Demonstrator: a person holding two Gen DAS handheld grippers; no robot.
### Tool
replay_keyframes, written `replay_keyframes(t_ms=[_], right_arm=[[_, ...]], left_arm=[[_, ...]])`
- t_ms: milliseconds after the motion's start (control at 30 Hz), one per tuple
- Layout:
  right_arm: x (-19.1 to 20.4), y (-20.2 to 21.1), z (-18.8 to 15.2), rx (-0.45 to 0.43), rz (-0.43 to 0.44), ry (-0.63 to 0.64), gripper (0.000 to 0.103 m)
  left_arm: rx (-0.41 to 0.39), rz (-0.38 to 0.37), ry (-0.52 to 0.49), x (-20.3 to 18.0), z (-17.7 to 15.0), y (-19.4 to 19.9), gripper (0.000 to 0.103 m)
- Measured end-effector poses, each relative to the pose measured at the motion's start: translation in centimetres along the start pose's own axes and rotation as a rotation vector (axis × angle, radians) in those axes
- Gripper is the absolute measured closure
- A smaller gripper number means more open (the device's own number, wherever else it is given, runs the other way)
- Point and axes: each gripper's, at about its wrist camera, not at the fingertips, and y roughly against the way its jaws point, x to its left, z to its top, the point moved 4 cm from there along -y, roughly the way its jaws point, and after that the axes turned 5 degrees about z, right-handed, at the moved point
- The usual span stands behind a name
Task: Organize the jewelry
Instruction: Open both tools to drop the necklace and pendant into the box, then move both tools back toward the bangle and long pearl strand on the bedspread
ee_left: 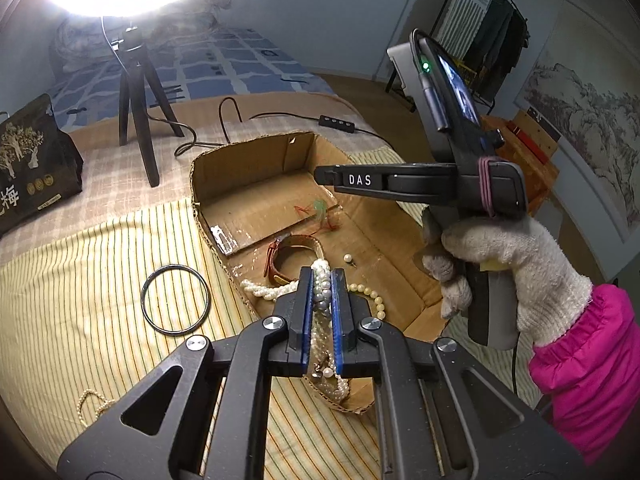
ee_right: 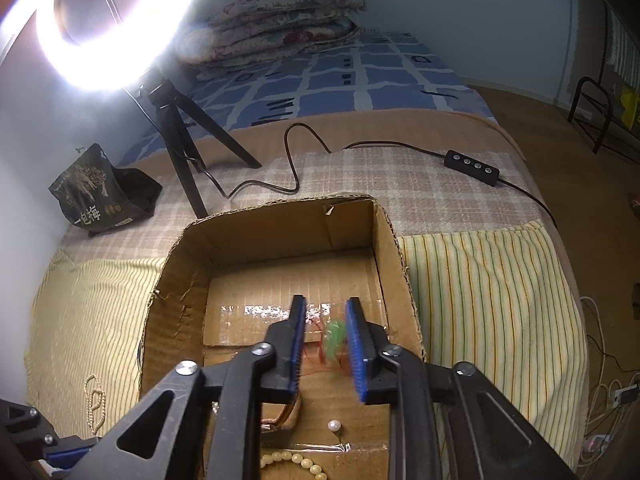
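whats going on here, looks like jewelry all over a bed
A person is sorting jewelry into a cardboard box on the bed. The left gripper is shut on a twisted pearl necklace at the box's near edge. The right gripper hangs open over a green pendant. A dark bangle lies outside.

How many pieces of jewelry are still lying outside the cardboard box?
2. A thin black round bangle lies on the striped cloth left of the box, and a fine cream bead chain lies nearer the cloth's front-left edge. The grippers may hide more.
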Motion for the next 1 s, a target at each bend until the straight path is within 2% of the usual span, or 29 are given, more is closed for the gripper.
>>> replay_keyframes(t_ms=[133, 167, 200, 267, 467, 767, 1000], right_arm=[[0.0, 0.2, 0.1, -0.011, -0.002, -0.008, 0.065], [0.0, 0.3, 0.1, -0.013, -0.005, -0.008, 0.057], [0.0, 0.5, 0.1, -0.020, -0.013, -0.005, 0.052], [0.1, 0.8, 0.1, -0.032, -0.025, -0.001, 0.037], [0.6, 1.8, 0.1, -0.056, -0.037, 0.004, 0.018], [1.5, 2.8, 0.1, -0.085, -0.056, 0.021, 0.012], [3.4, 4.1, -0.6, -0.121, -0.052, 0.068, 0.012]], left_arm=[[0.012, 0.005, -0.010, 0.2, -0.2, -0.1, 0.095], [0.013, 0.006, -0.013, 0.2, -0.3, -0.1, 0.087], [0.013, 0.008, -0.013, 0.2, -0.3, 0.0, 0.073], [0.006, 0.008, -0.009, 0.4, -0.3, 0.2, 0.063], [0.009, 0.008, 0.000, 1.1, -0.5, 0.6, 0.063], [-0.027, 0.049, 0.009, 3.8, -1.3, 2.4, 0.063], [-0.069, 0.102, 0.014, 7.3, -2.3, 4.6, 0.063]])
